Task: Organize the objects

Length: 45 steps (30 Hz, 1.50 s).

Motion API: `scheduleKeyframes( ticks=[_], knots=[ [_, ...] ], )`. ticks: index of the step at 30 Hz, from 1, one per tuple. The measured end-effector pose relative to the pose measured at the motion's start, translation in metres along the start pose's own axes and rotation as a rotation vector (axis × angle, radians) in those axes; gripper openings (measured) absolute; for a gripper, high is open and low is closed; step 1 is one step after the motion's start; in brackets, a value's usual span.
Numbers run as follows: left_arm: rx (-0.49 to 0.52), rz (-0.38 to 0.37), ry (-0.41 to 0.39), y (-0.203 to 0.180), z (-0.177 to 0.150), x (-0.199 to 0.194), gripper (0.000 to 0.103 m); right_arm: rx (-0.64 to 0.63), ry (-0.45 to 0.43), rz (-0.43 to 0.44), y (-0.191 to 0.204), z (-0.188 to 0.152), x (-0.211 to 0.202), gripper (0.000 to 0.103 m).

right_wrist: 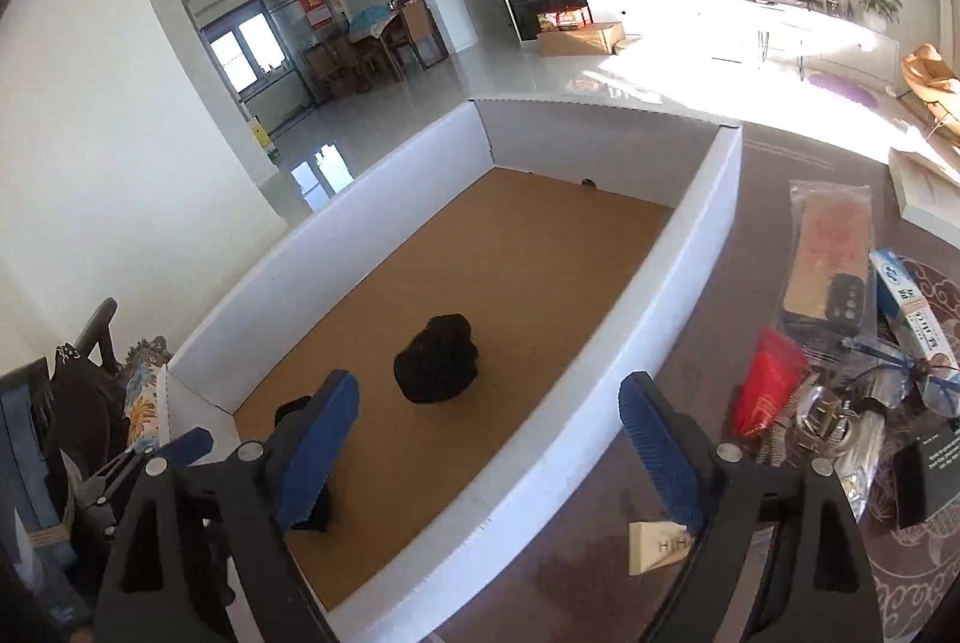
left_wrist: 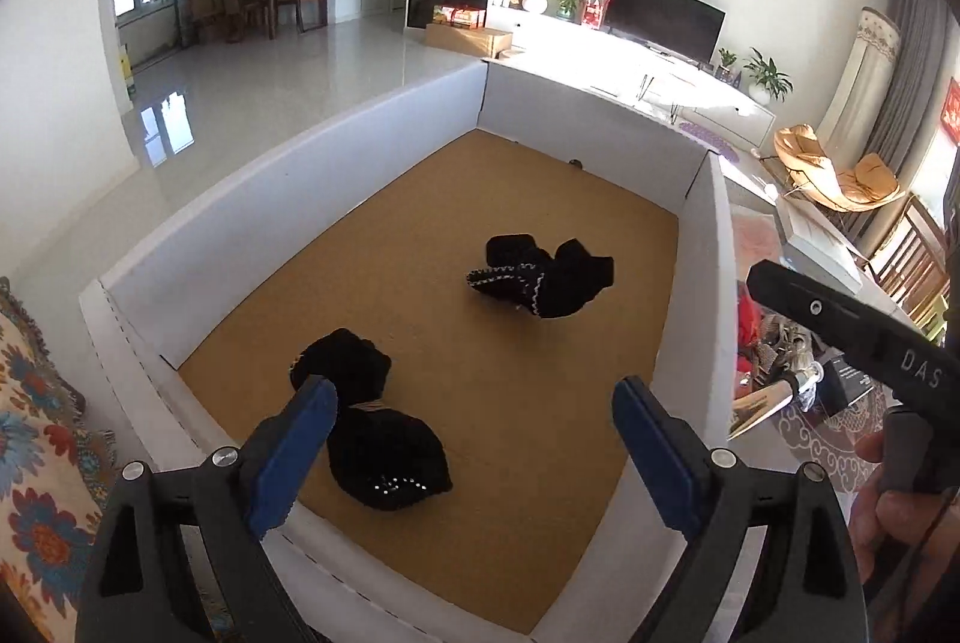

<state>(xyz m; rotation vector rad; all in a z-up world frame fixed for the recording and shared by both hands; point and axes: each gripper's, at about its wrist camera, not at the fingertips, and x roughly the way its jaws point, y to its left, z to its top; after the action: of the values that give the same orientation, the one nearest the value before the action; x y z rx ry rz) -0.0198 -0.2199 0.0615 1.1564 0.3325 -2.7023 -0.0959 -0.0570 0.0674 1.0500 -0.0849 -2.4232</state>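
Observation:
A white-walled box [left_wrist: 288,175] with a brown cork floor holds two black knitted items. One black item [left_wrist: 540,277] lies mid-floor, the other [left_wrist: 372,433] lies near the front wall. My left gripper [left_wrist: 474,457] is open and empty above the near item, over the box's front edge. In the right wrist view the box [right_wrist: 660,307] shows the mid-floor black item [right_wrist: 438,367] and part of the near one [right_wrist: 294,412] behind the left finger. My right gripper [right_wrist: 489,457] is open and empty above the box's right wall.
On the table right of the box lie a bagged phone case [right_wrist: 828,253], a red packet [right_wrist: 768,391], glasses [right_wrist: 900,373], a blue-white carton [right_wrist: 912,319] and a small tag [right_wrist: 660,547]. A floral cloth [left_wrist: 36,433] lies left of the box. The right gripper's handle [left_wrist: 858,337] shows at right.

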Motion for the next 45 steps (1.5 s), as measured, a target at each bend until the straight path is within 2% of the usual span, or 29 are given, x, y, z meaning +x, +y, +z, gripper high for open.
scheduleKeyframes(
  ticks=[3, 5, 8, 10, 14, 17, 19, 22, 25, 27, 37, 45],
  knots=[
    [0.041, -0.121, -0.05, -0.04, -0.016, -0.031, 0.094, -0.018, -0.05, -0.148, -0.042, -0.038, -0.043, 0.099],
    [0.083, -0.234, -0.051, -0.072, -0.03, -0.044, 0.094, -0.006, -0.048, -0.254, -0.084, -0.065, -0.074, 0.099],
    [0.195, -0.39, -0.003, -0.128, -0.06, -0.052, 0.096, 0.031, 0.011, -0.406, -0.135, -0.112, -0.106, 0.099],
    [0.281, -0.435, 0.038, -0.164, -0.083, -0.048, 0.096, 0.068, 0.066, -0.486, -0.165, -0.139, -0.117, 0.099],
    [0.402, -0.415, 0.106, -0.216, -0.125, -0.031, 0.096, 0.138, 0.142, -0.551, -0.206, -0.167, -0.118, 0.099],
    [0.452, -0.335, 0.124, -0.231, -0.136, -0.002, 0.096, 0.153, 0.175, -0.537, -0.214, -0.169, -0.099, 0.099],
    [0.432, -0.277, 0.126, -0.229, -0.137, 0.01, 0.096, 0.168, 0.166, -0.519, -0.217, -0.164, -0.091, 0.103],
    [0.353, -0.266, 0.141, -0.215, -0.135, 0.022, 0.096, 0.179, 0.133, -0.497, -0.22, -0.155, -0.08, 0.103],
    [0.339, -0.201, 0.141, -0.209, -0.138, 0.032, 0.096, 0.175, 0.127, -0.492, -0.222, -0.146, -0.071, 0.103],
    [0.332, -0.196, 0.165, -0.208, -0.141, 0.039, 0.096, 0.176, 0.127, -0.495, -0.222, -0.145, -0.069, 0.103],
    [0.302, -0.174, 0.172, -0.204, -0.142, 0.04, 0.095, 0.177, 0.127, -0.494, -0.221, -0.146, -0.069, 0.103],
    [0.35, -0.133, 0.164, -0.211, -0.146, 0.042, 0.095, 0.177, 0.127, -0.494, -0.222, -0.146, -0.069, 0.103]
  ],
)
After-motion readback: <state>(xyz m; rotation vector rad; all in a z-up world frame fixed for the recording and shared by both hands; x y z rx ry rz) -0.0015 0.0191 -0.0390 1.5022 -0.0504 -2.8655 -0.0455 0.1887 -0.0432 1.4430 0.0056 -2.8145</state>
